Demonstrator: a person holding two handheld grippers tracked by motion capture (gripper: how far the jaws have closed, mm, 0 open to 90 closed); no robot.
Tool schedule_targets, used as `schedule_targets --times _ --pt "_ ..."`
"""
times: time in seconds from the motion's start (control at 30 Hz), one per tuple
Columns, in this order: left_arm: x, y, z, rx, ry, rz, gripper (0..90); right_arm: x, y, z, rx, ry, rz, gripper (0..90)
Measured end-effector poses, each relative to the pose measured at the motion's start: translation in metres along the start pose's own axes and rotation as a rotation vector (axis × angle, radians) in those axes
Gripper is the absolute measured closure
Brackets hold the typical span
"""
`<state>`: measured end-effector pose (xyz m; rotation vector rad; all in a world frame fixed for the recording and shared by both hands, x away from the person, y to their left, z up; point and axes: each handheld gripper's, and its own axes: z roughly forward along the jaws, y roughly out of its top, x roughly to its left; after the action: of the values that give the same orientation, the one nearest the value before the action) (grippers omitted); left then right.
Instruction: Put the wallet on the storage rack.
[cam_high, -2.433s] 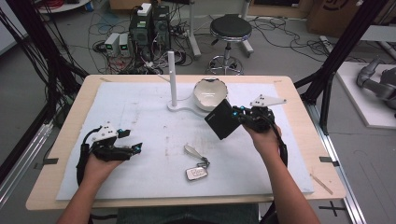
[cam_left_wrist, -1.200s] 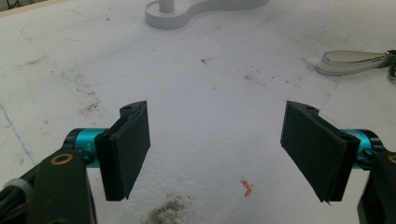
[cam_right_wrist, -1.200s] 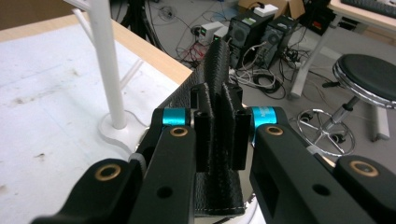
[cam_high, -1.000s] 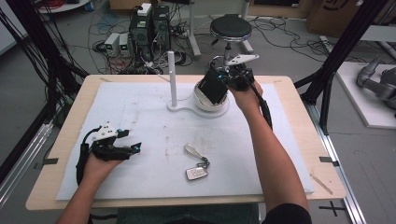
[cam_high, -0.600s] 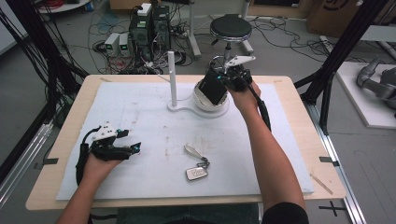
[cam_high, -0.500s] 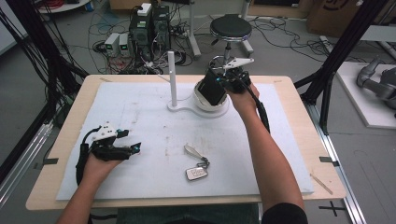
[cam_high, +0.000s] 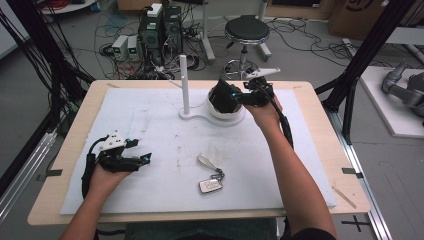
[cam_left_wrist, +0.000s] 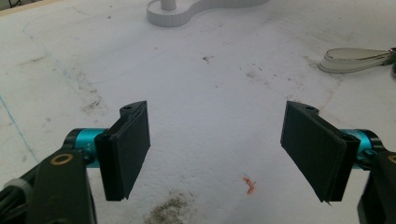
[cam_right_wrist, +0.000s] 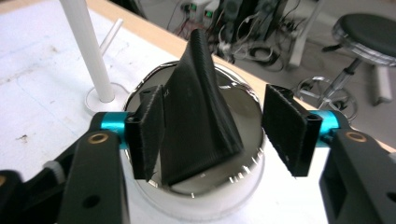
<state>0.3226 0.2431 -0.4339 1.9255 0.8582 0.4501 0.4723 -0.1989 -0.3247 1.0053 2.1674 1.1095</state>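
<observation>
Wallet, black and folded, stands tented in the metal bowl beside the white post. My right gripper has just been opening; its jaws now flank the wallet, the left pad maybe brushing it. I'd lift straight out. My left gripper idles open, well apart.

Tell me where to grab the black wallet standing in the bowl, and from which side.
Grip the black wallet by its narrow upper end, coming from above. It stands tilted in the bowl, lower part inside the rim, top free. The right gripper, fingers just opened and apart, already straddles it.
</observation>
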Motion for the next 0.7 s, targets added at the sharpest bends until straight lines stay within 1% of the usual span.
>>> schedule_targets --times 0.03,0.07,0.1,0.13,0.17,0.2,0.23,0.4,0.47,0.57,0.67,0.7 --pt "0.000 0.000 0.000 0.001 0.001 0.002 24.1 -0.001 -0.003 -0.005 0.034 0.006 0.020 31.6" --pt "0.000 0.000 0.000 0.001 0.001 0.002 24.1 -0.001 -0.003 -0.005 0.034 0.006 0.020 31.6" --pt "0.001 0.000 0.001 0.000 -0.002 0.004 24.0 -0.001 -0.013 -0.014 0.021 0.005 0.022 30.6" --pt "0.001 0.000 0.001 0.000 -0.003 0.004 24.0 -0.001 -0.017 -0.018 0.012 0.004 0.025 30.5" --pt "0.001 0.000 0.001 -0.001 0.000 0.004 24.1 -0.001 -0.020 -0.022 0.045 0.010 0.028 30.2" --pt "0.001 0.000 0.001 -0.001 0.000 0.004 24.1 0.000 -0.025 -0.025 0.048 0.014 0.028 30.1" --pt "0.000 0.000 0.000 -0.004 0.001 0.000 24.0 0.002 -0.034 -0.030 0.014 0.014 0.020 30.2" --pt "-0.001 0.001 0.000 -0.004 0.004 0.001 24.0 0.004 -0.055 -0.041 0.006 0.027 0.038 30.1" --pt "0.000 0.001 0.000 -0.005 0.006 0.002 24.1 0.005 -0.063 -0.045 -0.006 0.030 0.045 29.8" --pt "0.001 0.001 0.001 -0.006 0.007 0.004 24.1 0.006 -0.074 -0.048 -0.013 0.033 0.048 27.6" --pt "0.001 0.001 0.001 -0.007 0.009 -0.002 24.1 0.010 -0.088 -0.048 -0.037 0.036 0.066 25.8" --pt "0.001 0.001 0.001 -0.007 0.010 0.000 24.0 0.011 -0.093 -0.046 -0.035 0.037 0.069 25.2"
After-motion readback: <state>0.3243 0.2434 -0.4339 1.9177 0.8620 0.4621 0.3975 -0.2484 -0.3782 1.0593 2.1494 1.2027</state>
